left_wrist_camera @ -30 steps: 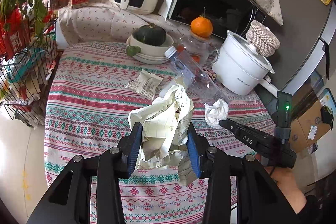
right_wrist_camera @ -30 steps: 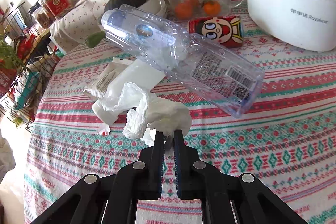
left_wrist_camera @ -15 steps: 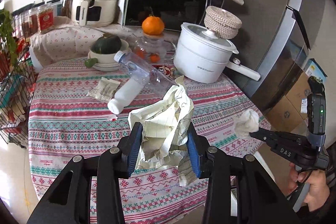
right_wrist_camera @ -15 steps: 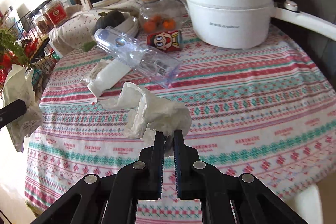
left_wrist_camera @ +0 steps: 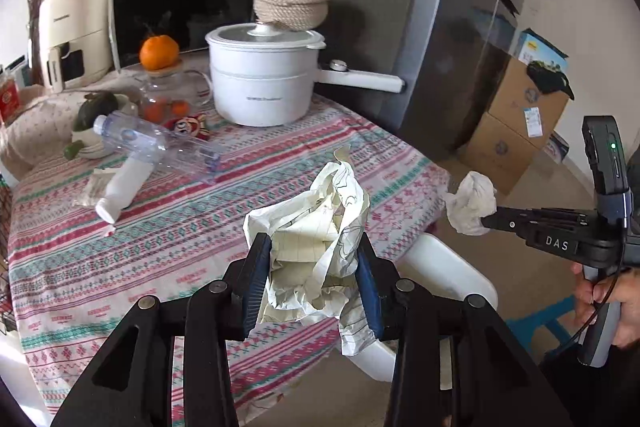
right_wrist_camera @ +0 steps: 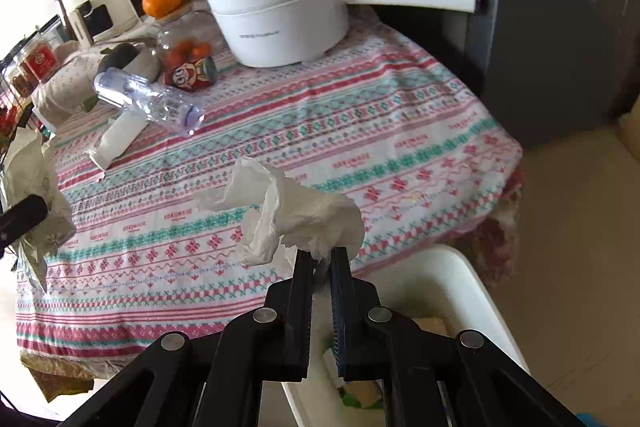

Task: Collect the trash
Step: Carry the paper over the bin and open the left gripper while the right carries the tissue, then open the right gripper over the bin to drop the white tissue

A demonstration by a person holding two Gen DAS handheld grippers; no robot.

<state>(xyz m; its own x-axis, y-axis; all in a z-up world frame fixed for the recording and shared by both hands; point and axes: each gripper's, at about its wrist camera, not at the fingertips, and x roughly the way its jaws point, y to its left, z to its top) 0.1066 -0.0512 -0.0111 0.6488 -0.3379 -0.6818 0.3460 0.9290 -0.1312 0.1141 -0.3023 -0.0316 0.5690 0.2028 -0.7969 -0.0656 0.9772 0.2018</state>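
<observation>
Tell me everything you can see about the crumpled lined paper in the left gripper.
The crumpled cream lined paper is a loose wad of ruled sheet with dark pen marks and torn, ragged edges. It is clamped between the blue pads of the left gripper, rising above them and hanging below. It is held in the air above the edge of the patterned tablecloth, touching nothing else.

Daylight from left, blown-out glare; fisheye-bent edges, dark corners.
</observation>
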